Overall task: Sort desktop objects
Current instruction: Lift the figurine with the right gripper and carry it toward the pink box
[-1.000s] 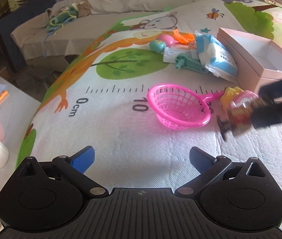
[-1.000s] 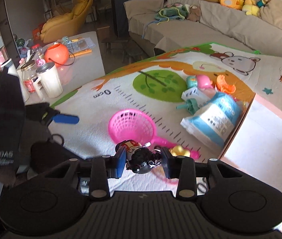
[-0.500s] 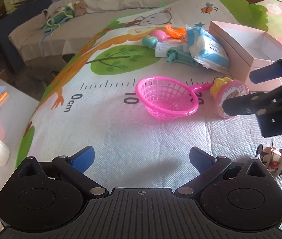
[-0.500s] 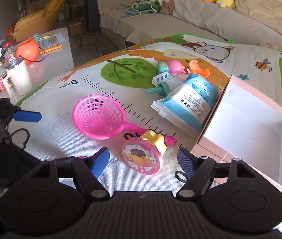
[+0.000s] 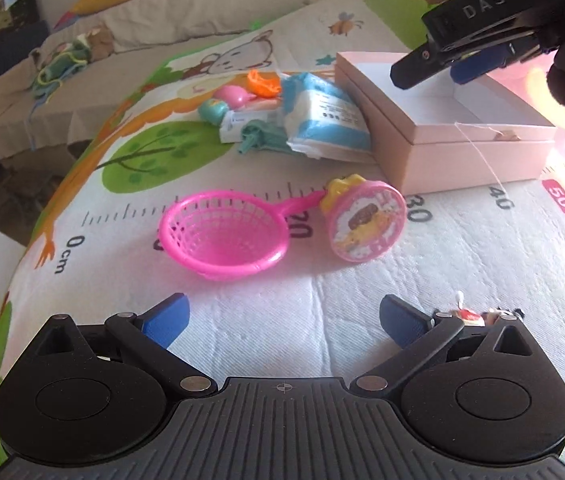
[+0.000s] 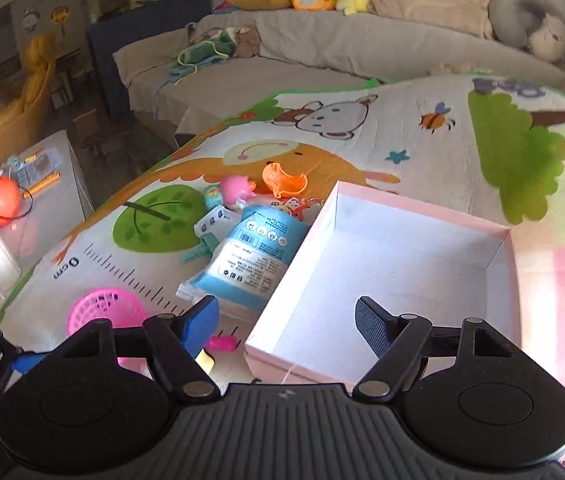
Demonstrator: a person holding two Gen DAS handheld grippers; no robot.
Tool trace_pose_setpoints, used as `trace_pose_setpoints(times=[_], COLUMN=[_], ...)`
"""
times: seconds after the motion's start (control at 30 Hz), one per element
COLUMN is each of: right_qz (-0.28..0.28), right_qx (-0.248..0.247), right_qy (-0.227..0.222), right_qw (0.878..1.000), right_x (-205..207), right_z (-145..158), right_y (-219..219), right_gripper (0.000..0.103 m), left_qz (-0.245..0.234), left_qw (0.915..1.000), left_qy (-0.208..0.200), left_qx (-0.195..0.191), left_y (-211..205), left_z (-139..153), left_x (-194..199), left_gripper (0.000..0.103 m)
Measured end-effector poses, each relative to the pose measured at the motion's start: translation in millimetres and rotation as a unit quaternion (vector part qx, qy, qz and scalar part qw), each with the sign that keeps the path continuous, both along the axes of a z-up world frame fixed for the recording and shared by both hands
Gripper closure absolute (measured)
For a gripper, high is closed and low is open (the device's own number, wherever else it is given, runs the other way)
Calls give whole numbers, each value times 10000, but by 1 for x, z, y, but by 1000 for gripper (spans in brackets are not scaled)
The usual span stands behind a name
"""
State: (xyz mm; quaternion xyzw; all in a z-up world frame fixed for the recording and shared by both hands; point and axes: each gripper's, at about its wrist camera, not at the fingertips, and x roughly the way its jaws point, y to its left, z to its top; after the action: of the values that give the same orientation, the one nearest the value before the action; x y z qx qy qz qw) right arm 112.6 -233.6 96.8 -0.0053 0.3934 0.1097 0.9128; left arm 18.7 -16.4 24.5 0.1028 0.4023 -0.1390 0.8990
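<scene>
toys [image 5: 222, 240] all out on mat [image 5: 462, 248], near box [image 6: 402, 256]; box holds nothing. sorting barely begun. left gripper [image 5: 284, 320] and right gripper [image 6: 286, 320] spread wide, gripping nothing.

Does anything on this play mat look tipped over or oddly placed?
Yes. The round pink toy lies tipped on its side against the pink strainer's handle, its picture face turned sideways. A small figurine lies alone on the mat, apart from the pile beside the pink box, which holds nothing.
</scene>
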Motion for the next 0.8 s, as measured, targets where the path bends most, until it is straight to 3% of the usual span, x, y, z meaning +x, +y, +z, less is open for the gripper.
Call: trace_pose_setpoints(times=[0.07,0.23,0.27,0.3,0.8], right_qz=[-130,85,112,71,987], right_qx=[199,136,222,216,206], right_qy=[218,155,220,219,260], right_qw=[9995,9998,9994,9995,9946], right_x=[27,71,78,82,103], right_z=[-13,-35,-36,-36,-31], right_y=[0,27,35,42,111], right_gripper=[27,27,20,19,19], left_qz=[152,440,492,548,987], left_qw=[9999,9990,9988,9985,9950], left_qy=[-17,-55,-57,-54,-69], left_qx=[7,40,50,56,144], left_y=[8,33,38,43,79], left_z=[0,0,-1,-2,0], left_x=[9,25,29,32,47], left_gripper=[0,0,0,0,0])
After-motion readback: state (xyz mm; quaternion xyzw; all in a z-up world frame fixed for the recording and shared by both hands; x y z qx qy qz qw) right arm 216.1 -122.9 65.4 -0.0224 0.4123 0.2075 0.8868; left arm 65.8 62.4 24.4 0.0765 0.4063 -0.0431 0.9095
